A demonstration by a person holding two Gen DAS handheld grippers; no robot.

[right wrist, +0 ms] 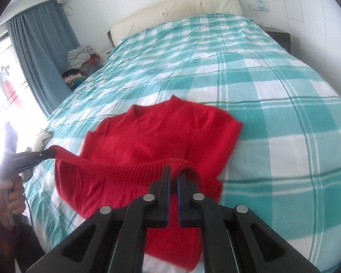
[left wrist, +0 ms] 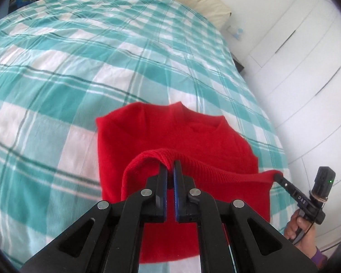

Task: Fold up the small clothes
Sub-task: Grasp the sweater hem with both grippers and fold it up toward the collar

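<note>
Clearly mid-fold: the left gripper point(left wrist: 170, 166) and right gripper point(right wrist: 174, 170) each have their fingers clamped on the ribbed hem of the red sweater point(left wrist: 170, 132), lifted above its body on the bed point(left wrist: 79, 68). Next, I judge, carry the hem toward the collar and lay it flat.

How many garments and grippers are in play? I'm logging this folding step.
Red sweater: 1
Grippers: 2, the left gripper and right gripper, each shut on the sweater's ribbed hem
Total: 3
</note>
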